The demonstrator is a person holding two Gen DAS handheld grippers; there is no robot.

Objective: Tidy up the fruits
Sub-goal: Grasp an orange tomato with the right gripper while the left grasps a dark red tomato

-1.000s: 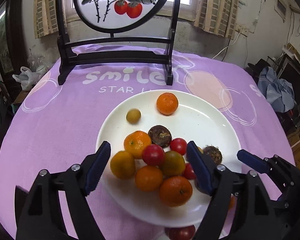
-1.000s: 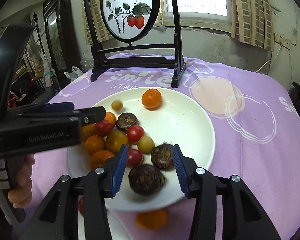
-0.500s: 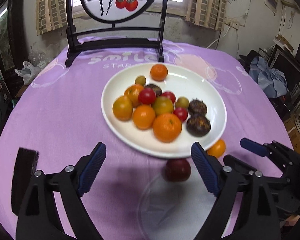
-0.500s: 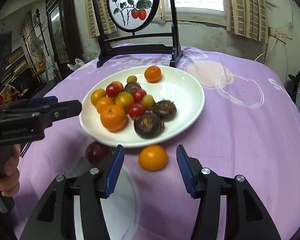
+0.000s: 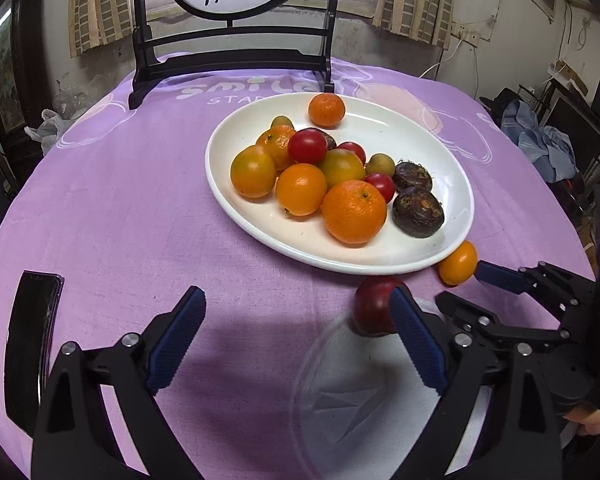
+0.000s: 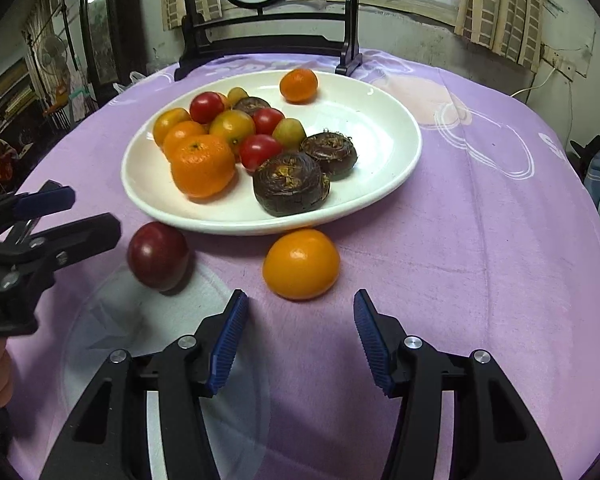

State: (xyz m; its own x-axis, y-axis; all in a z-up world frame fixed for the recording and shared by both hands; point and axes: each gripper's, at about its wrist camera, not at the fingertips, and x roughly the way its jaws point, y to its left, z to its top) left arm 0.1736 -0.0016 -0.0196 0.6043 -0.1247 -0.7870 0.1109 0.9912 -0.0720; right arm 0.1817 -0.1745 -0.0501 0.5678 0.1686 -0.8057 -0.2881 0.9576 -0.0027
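A purple cloth (image 5: 140, 208) covers the round table, with a white plate (image 5: 380, 264) of mandarins, cherry tomatoes and dark water chestnuts in the upper middle of both views and a black framed screen (image 5: 236, 40) behind it. Just off the plate's near rim lie a dark red fruit (image 6: 158, 256) and an orange fruit (image 6: 301, 264), apart from each other. The left gripper (image 5: 296, 336), its jaws having just been opening, stands spread wide with nothing between them, its right finger in front of the red fruit; the right gripper (image 6: 300, 340) is parted and empty just below the orange fruit.
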